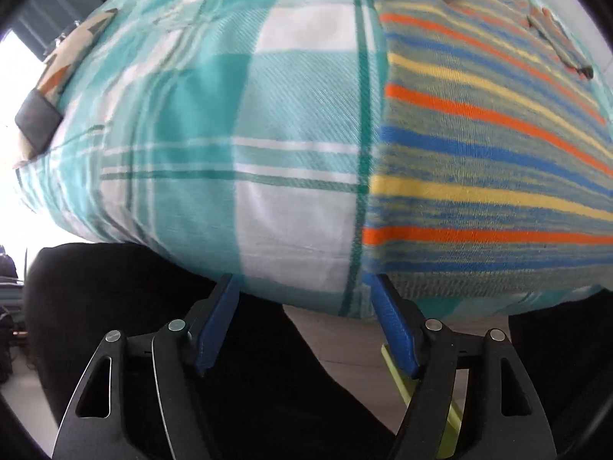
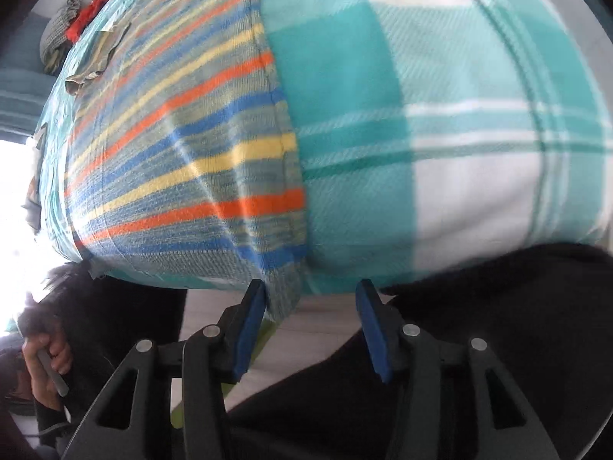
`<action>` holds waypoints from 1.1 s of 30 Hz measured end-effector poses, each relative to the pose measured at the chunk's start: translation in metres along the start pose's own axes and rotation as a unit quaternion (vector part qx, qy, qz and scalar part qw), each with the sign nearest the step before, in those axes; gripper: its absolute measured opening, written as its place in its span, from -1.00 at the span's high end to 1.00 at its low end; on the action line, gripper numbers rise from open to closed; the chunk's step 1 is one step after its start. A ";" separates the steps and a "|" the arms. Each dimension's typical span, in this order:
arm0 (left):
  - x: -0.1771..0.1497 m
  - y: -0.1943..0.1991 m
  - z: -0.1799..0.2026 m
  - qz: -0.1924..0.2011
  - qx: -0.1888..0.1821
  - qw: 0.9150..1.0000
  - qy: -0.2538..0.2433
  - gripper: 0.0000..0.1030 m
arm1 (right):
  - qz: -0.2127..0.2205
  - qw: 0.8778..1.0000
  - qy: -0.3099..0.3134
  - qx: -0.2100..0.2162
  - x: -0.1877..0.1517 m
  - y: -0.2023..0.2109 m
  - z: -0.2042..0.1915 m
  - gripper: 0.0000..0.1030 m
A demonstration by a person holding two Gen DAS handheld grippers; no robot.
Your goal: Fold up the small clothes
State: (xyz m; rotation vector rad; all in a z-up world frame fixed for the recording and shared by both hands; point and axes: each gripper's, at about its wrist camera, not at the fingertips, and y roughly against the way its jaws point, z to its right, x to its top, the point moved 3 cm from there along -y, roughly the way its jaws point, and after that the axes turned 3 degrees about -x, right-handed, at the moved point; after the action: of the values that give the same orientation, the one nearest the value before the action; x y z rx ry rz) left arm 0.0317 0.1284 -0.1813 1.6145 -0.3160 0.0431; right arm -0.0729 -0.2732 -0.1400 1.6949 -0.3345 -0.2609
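Stripy knit top [image 1: 490,145], blue, yellow and orange bands on a grey-green ground, lies flat on a teal and white plaid cloth [image 1: 237,122] that covers the bench. Its near hem sits right at the near edge of the bench, and in the right wrist view one corner of it [image 2: 281,291] droops a little past that edge.

I reckon it will handle like any light knit: soft, floppy, no stiffness, likely to stretch and slump if I lift it by one point. Best hold looks like the two near hem corners, one per hand, pinching the knit only so the plaid cloth doesn't come up with it.

Left gripper [image 1: 304,318] has its fingers spread wide with nothing in them, hanging just off the bench edge beside the top's side edge. Right gripper [image 2: 310,318] stands about half open; the drooping corner sits between its fingers, near the left pad, but I don't see the pads pressing it.

Small garments [image 2: 82,30] sit at the far end. No labels or writing I can read anywhere, it's all a bit blurred.
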 end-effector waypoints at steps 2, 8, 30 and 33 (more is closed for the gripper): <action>0.011 0.023 -0.018 0.034 0.008 0.999 0.021 -0.61 | 0.066 0.994 0.046 -0.078 0.023 0.047 0.000 0.05; 0.060 0.048 -0.016 0.098 -0.005 0.992 0.080 -0.67 | 0.241 0.933 0.240 -0.118 0.147 0.125 -0.081 -0.24; 0.054 0.030 0.028 0.045 -0.018 0.997 0.068 -0.68 | 0.271 0.934 -0.210 0.102 0.223 0.094 0.190 0.94; 0.060 0.039 0.053 0.054 -0.030 0.997 0.047 -0.68 | 0.249 0.923 -0.245 0.162 0.214 0.065 0.209 0.93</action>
State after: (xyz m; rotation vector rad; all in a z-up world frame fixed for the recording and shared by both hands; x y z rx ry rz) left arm 0.0720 0.0643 -0.1340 1.5291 -0.3281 0.1903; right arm 0.0467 -0.5529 -0.1035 1.7834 -1.2205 -0.2568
